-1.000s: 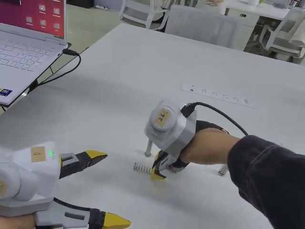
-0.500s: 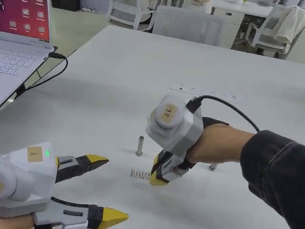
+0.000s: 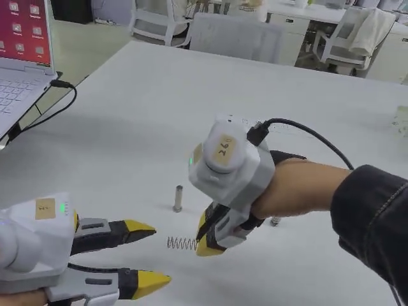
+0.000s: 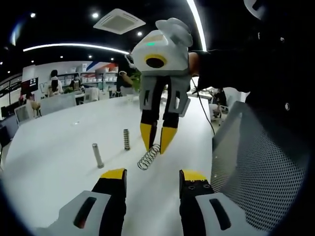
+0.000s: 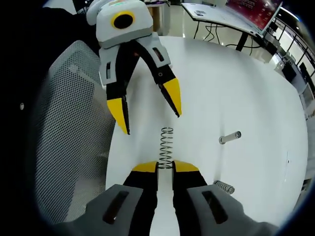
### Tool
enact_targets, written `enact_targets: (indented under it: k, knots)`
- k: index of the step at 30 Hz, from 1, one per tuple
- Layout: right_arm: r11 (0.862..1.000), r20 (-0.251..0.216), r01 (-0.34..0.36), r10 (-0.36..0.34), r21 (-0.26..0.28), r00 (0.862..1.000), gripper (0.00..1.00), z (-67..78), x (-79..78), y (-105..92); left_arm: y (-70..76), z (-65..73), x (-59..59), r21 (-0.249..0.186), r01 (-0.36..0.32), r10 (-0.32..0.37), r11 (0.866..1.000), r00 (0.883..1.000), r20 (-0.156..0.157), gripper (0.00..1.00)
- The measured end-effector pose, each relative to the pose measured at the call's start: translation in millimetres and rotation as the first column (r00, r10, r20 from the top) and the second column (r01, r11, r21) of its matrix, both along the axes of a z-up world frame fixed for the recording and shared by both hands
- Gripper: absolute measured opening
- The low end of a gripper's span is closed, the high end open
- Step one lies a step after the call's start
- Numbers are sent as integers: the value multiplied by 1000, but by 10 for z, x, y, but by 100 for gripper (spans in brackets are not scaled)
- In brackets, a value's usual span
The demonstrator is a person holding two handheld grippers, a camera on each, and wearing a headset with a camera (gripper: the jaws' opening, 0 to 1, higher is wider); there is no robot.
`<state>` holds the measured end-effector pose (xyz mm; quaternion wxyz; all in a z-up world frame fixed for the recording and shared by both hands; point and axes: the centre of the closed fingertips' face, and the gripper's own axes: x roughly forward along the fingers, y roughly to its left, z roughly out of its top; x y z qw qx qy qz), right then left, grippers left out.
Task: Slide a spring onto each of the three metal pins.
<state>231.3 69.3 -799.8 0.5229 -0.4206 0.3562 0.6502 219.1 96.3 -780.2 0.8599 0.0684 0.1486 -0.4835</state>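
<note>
Spring (image 3: 182,243) lies roughly level just beyond the left gripper (image 3: 159,253), whose yellow-tipped jaws stand wide apart with nothing between them. One end of it is pinched between the closed jaws of the right gripper (image 3: 207,245), which tilts down toward the table (image 3: 159,115). Just behind, a bare metal pin (image 3: 178,198) stands upright. Near it, a second pin (image 4: 126,139) already wears a coil. A laptop (image 3: 19,57) sits open at the far left.

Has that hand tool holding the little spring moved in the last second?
Yes, slightly. In the head view the right gripper and its spring now sit farther from the bare upright pin, toward the person.
</note>
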Motion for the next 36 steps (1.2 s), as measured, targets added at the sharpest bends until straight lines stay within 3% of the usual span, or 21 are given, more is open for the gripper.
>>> enact_targets:
  k: [5,14,36]
  knots:
    - [1000,0,-26,26,-2,1000,8,42,-63,-6,-41,35,-17,-3,25,-25,1000,1000,4,25]
    - [998,1,-63,63,4,998,8,106,-156,16,-88,72,-42,4,57,-57,998,998,23,16]
    - [990,22,-138,138,14,990,8,156,-251,18,-135,122,-91,17,87,-88,996,996,33,4]
